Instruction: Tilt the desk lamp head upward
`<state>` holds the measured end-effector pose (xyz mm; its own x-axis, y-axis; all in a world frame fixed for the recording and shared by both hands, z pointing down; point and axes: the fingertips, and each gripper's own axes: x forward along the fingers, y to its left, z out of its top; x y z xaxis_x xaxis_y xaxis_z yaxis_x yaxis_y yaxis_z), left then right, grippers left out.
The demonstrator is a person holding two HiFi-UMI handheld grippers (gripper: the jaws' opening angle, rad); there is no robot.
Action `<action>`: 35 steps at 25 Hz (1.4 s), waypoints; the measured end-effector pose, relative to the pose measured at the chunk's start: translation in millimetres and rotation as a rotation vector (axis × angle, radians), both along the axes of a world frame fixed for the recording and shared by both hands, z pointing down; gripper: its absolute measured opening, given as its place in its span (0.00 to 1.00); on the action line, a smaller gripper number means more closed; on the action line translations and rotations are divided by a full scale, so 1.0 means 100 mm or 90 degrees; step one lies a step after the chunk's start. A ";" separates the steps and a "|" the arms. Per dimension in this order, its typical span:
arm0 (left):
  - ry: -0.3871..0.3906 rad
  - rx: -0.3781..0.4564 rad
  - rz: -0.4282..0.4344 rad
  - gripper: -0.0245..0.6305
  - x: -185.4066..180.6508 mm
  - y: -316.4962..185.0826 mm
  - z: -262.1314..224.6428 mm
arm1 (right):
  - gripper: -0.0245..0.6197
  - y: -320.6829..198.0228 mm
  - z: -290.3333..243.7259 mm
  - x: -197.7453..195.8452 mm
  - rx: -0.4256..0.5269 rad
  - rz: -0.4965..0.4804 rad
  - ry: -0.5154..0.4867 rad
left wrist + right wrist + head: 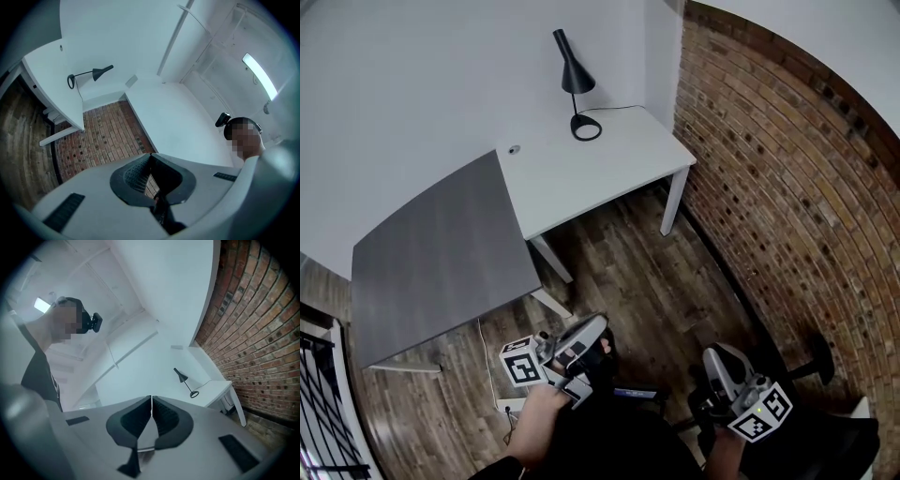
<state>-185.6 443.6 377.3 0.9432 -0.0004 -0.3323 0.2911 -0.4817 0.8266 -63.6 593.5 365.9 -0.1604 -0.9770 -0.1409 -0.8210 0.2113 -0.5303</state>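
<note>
Black desk lamp (pixel 575 80) stood well ahead of both low-held grippers.
It sat at the back of the white desk (pixel 609 178), cone head tipped down, thin stem upright. The left gripper (pixel 596 328) seemed slightly nearer than the right gripper (pixel 718 356). Both had jaws together, holding nothing.

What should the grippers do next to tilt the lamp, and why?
Probably step toward the white desk first: the desk lamp stands near its back edge, while the left gripper and right gripper hang shut and empty, far short of it.
</note>
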 end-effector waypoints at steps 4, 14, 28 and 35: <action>0.020 -0.025 0.014 0.06 0.35 -0.38 0.08 | 0.06 -0.28 0.02 0.29 -0.015 0.021 0.003; 0.048 -0.033 0.030 0.06 0.83 -1.62 -0.12 | 0.06 -1.53 -0.19 0.77 -0.019 0.032 -0.019; 0.052 -0.067 -0.019 0.06 0.73 -2.66 0.12 | 0.06 -2.52 -0.06 0.93 -0.038 0.021 -0.062; 0.035 -0.064 -0.093 0.06 0.74 -2.96 0.15 | 0.06 -3.06 -0.01 1.13 -0.032 -0.059 -0.071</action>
<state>-112.1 147.2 392.0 0.9108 -0.1722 -0.3751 0.2706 -0.4373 0.8576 49.3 287.4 365.1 -0.2369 -0.9648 -0.1144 -0.7347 0.2549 -0.6286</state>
